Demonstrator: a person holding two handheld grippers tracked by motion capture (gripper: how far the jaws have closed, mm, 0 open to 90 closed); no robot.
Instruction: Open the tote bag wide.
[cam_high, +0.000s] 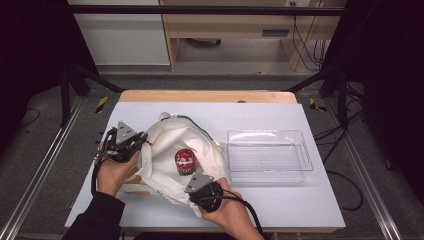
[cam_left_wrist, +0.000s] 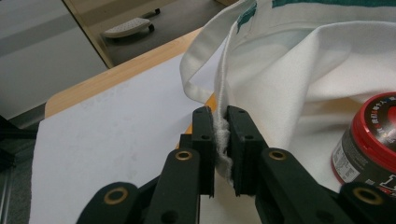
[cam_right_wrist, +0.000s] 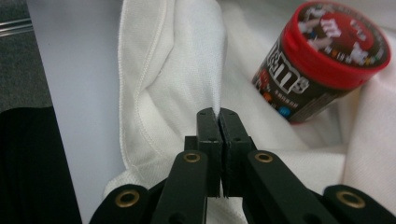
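High view: white cloth bag (cam_high: 170, 150) lies spread open on the white surface (cam_high: 280, 200); red-lidded candy tub (cam_high: 184, 161) sits inside; clear plastic tray (cam_high: 268, 156) just beside the bag.

Left gripper view: left gripper (cam_left_wrist: 221, 140) clamps the bag's rim.

Right gripper view: right gripper (cam_right_wrist: 218, 140) pinches the near rim.

Risk: pulling the rims unevenly could tip the tilted tub or slip the thin fabric free.

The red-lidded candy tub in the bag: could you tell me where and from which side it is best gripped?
Grip the candy tub across its dark body just under the red lid, coming from above through the mouth of the white bag. It leans lid-up on the cloth, and both grippers hold the rim apart.
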